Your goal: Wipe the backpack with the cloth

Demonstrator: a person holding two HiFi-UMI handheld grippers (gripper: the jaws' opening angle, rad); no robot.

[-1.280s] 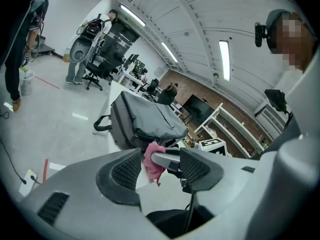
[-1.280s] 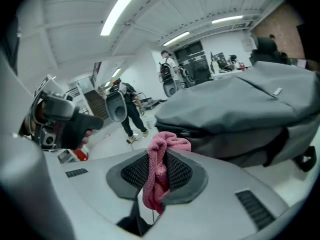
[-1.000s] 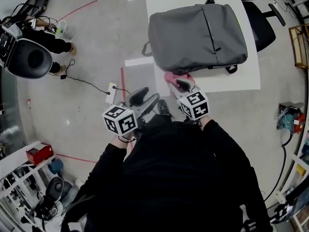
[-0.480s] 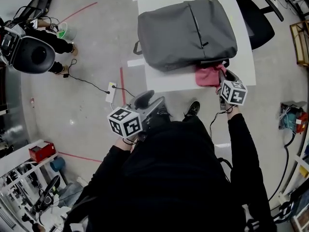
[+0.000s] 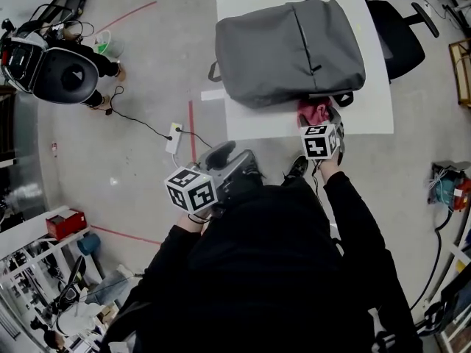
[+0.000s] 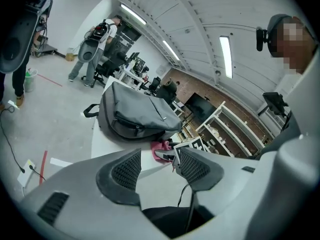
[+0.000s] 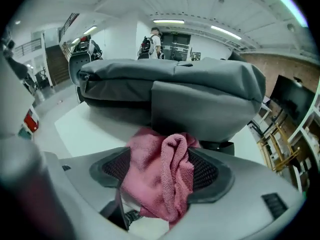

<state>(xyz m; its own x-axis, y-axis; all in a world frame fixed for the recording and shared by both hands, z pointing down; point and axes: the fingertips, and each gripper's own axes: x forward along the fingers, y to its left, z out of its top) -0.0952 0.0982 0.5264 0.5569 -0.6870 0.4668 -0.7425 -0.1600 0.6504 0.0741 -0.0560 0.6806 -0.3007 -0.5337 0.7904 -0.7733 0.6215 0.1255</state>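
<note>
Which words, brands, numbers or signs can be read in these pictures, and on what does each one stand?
No readable text anywhere.
Left marker cube and right marker cube: black-and-white square patterns only, no letters.
Backpack: no brand or label shows.
Red box at the lower left: print, if any, is too small to read.

Bright, even light from ceiling strip lamps; faint soft shadows; strong fisheye warp, dark vignette at edges.

right tool carried cloth rightward, jaws just opening round it.
</note>
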